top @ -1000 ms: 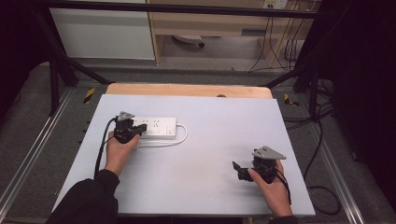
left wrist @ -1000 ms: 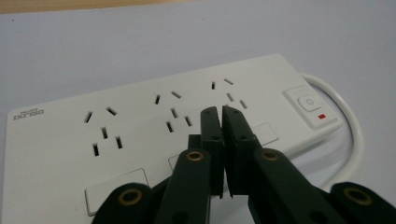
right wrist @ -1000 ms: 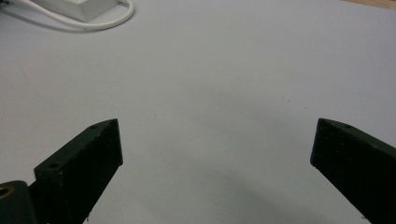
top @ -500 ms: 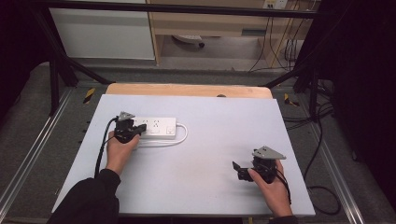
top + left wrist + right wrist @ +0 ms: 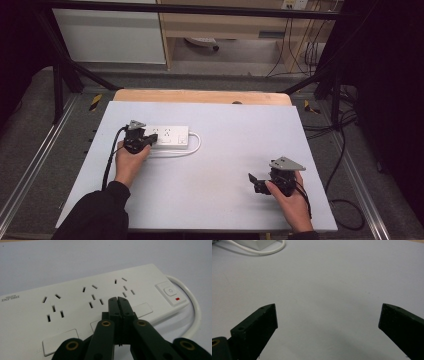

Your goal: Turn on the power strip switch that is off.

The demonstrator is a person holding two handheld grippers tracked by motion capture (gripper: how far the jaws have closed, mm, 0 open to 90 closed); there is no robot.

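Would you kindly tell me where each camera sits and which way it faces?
High view: overhead, looking forward and down on the table; forearms, hands, left gripper, right gripper.
Left gripper view: along shut jaws over the power strip.
Right gripper view: along open jaws across the bare table.
Shared: the power strip and its white cable.

The power strip (image 5: 82,307) bears a small brand mark at its left end in the left gripper view, printed upside down there; it appears to read "DELIXI", though the letters are too small and soft to be sure. Its switch (image 5: 170,291) at the other end carries a power symbol, a circle broken by a short stroke. No other text, number or sign can be read
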